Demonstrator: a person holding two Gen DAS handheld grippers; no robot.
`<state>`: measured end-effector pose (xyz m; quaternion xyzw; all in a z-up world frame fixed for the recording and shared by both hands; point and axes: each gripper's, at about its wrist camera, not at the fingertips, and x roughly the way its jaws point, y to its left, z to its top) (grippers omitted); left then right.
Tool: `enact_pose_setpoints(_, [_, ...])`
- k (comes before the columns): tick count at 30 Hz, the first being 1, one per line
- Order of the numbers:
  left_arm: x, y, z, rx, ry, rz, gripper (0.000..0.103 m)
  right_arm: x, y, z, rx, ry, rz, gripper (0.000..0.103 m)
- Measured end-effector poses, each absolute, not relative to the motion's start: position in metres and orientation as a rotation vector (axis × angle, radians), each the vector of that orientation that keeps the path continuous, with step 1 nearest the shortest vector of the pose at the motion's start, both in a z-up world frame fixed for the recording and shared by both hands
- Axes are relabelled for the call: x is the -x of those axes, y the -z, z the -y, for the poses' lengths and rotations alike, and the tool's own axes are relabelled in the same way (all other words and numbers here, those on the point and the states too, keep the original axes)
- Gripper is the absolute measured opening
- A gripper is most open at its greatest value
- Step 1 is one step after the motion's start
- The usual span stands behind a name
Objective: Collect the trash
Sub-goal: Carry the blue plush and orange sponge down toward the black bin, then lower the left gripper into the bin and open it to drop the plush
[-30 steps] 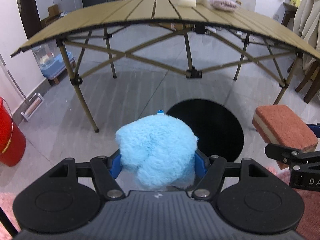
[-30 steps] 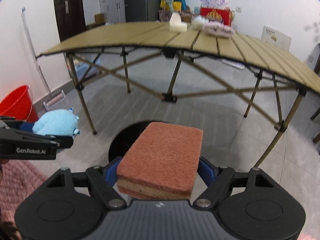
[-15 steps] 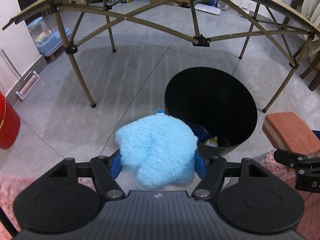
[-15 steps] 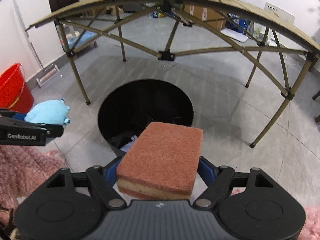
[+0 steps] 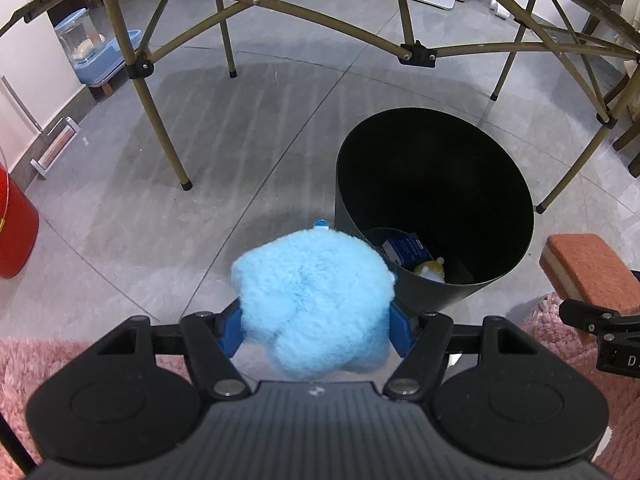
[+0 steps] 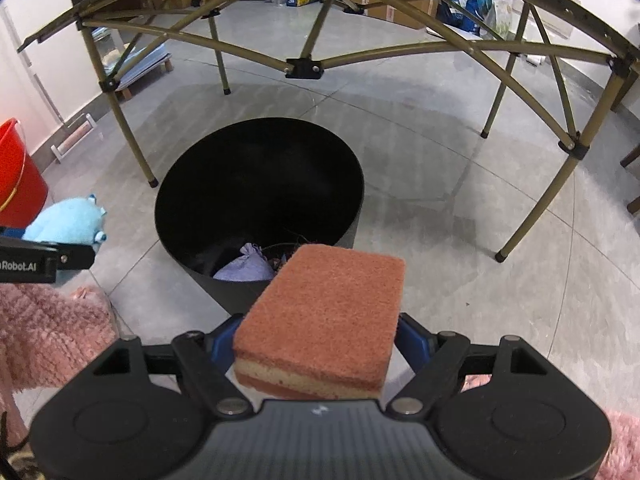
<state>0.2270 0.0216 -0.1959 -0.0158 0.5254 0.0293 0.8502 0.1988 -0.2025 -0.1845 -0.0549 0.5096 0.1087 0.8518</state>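
Left claw (image 5: 314, 330): clamped on a fluffy light-blue plush toy (image 5: 314, 300), held just short of the near rim of the round black plastic trash bin (image 5: 434, 216).
Right claw (image 6: 318, 350): clamped on a reddish-brown rectangular scouring sponge with a tan middle layer (image 6: 324, 312), its far end over the bin's near edge.
Change: a second ago both views looked level across the folding worktop (image 5: 256, 0); now they tilt down and the bin's mouth fills the centre, with earlier trash showing at its bottom, a lilac cloth pouch (image 6: 248, 268) and a blue packet (image 5: 406, 248).
Meaning: both loads appear carried to the drop-off; neither is released yet.
Next: I judge a short reach forward over the opening, then parting each claw.
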Motion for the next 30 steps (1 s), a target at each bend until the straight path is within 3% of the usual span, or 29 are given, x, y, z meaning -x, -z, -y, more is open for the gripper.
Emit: enact_pose_setpoints(30, [-0.289, 0.185, 0.065, 0.030, 0.027, -1.091, 0.069, -0.241, 0.169, 0.246, 0.065, -0.106, -1.008, 0.079])
